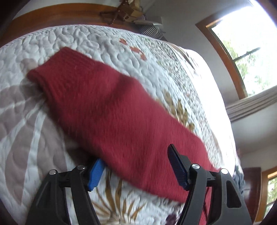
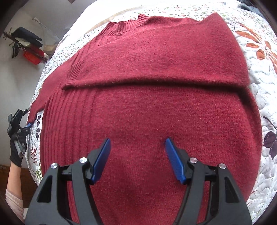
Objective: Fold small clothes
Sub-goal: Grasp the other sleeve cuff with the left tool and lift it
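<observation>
A dark red knit sweater lies spread on a quilted bedspread, collar at the far end. One sleeve is folded flat across its chest. My right gripper hovers open over the sweater's lower body, with nothing between its blue pads. The other sleeve runs diagonally over the quilt, with its ribbed cuff at the upper left. My left gripper is open and straddles this sleeve, which passes between its fingers. In the right wrist view, the left gripper shows at the far left, held by a black-gloved hand.
A wooden headboard carrying some clutter borders the bed's far side. A bright window and a curtain are to the right. Black and red items hang on the wall left of the bed. A person's forearm is at the bed's left edge.
</observation>
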